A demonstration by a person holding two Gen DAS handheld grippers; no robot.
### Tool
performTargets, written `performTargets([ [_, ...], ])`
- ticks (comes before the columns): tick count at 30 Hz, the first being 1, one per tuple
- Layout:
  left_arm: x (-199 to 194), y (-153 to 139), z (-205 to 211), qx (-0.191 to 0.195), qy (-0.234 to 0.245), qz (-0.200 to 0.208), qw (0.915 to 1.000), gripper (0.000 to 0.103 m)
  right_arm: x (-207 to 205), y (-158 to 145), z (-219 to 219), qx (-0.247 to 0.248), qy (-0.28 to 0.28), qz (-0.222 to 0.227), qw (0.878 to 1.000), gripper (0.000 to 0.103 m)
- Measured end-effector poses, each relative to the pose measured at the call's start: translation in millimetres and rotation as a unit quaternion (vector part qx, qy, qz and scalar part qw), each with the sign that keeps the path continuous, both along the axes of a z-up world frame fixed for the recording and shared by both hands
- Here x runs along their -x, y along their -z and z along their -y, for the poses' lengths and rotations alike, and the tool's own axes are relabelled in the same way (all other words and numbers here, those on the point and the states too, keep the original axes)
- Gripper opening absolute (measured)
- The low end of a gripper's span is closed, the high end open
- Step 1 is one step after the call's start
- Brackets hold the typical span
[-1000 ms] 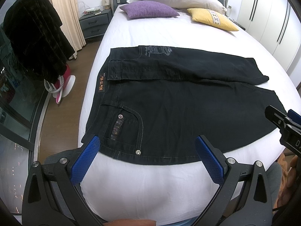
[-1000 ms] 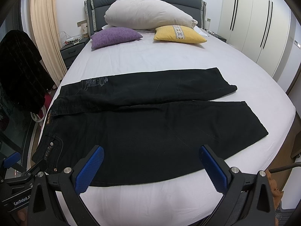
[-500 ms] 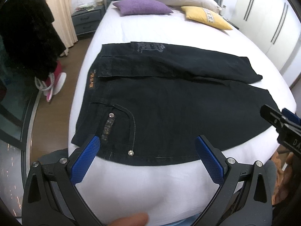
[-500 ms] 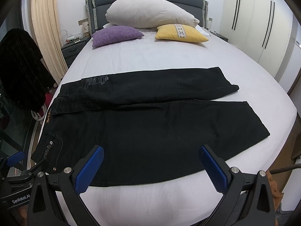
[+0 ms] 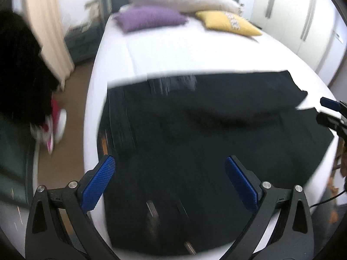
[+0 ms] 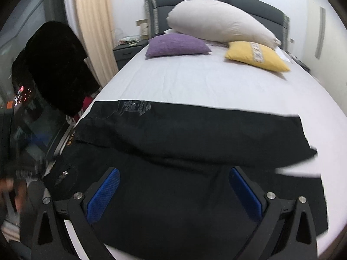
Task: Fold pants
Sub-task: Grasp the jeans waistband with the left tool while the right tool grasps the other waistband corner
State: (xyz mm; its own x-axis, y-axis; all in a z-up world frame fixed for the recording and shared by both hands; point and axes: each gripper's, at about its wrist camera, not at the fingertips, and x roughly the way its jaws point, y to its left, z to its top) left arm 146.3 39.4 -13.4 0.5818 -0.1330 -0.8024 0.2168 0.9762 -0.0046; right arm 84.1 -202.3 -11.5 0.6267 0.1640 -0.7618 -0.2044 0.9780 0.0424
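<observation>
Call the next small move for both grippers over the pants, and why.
Probably lower both onto the near edge of the black pants and close. The left gripper and right gripper are open and hold nothing, over the near leg, with the pants lying flat and unfolded on the bed. The left view is blurred, so exact contact is unclear.

a bed (image 6: pixel 216 86) covered with a white sheet is backed by a dark grey headboard (image 6: pixel 249 2). a white pillow (image 6: pixel 219 25), a purple cushion (image 6: pixel 176 44) and a yellow cushion (image 6: pixel 256 56) are placed at its head. a nightstand (image 6: pixel 126 51), a beige curtain (image 6: pixel 93 26) and white wardrobe doors (image 5: pixel 299 19) are seen alongside.
</observation>
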Motion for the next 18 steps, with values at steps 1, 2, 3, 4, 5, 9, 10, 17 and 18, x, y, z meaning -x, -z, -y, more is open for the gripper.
performTargets([
  [1,-18.7,-0.6,-1.3,-0.011,0.011,0.008,0.9998,0.103,-11.2,1.3,3.0,-0.002,-0.010,-0.001,1.000,0.103],
  [2,-40.5,-0.5,-1.1,-0.023,0.026,0.015,0.9993,0.103,-25.3,3.3,6.0,-0.007,-0.023,-0.003,1.000,0.102],
  [3,-70.9,2.6,-0.5,-0.035,0.050,0.016,0.9980,0.103,-34.7,4.9,7.4,-0.011,-0.033,-0.005,0.999,0.102],
  [4,-94.7,8.7,-2.3,-0.037,0.066,0.009,0.9971,0.103,-45.1,7.1,8.8,-0.014,-0.043,-0.006,0.999,0.100],
  [5,-118.5,14.4,-2.8,-0.034,0.086,-0.003,0.9957,0.103,-57.9,10.8,9.4,-0.016,-0.055,-0.009,0.998,0.096],
  [9,-203.1,42.3,4.0,-0.078,0.160,-0.040,0.9832,0.103,-94.0,29.7,10.8,-0.018,-0.102,-0.031,0.994,0.086],
  [10,-210.9,49.1,3.2,-0.086,0.173,-0.044,0.9803,0.103,-100.7,35.4,10.9,-0.018,-0.113,-0.035,0.993,0.084],
  [17,-274.7,93.8,5.3,-0.110,0.246,-0.116,0.9561,0.088,-138.4,68.3,12.5,-0.021,-0.171,-0.061,0.983,0.076],
  [18,-280.5,100.1,4.0,-0.113,0.250,-0.128,0.9531,0.085,-144.0,70.2,12.8,-0.021,-0.176,-0.060,0.982,0.076],
])
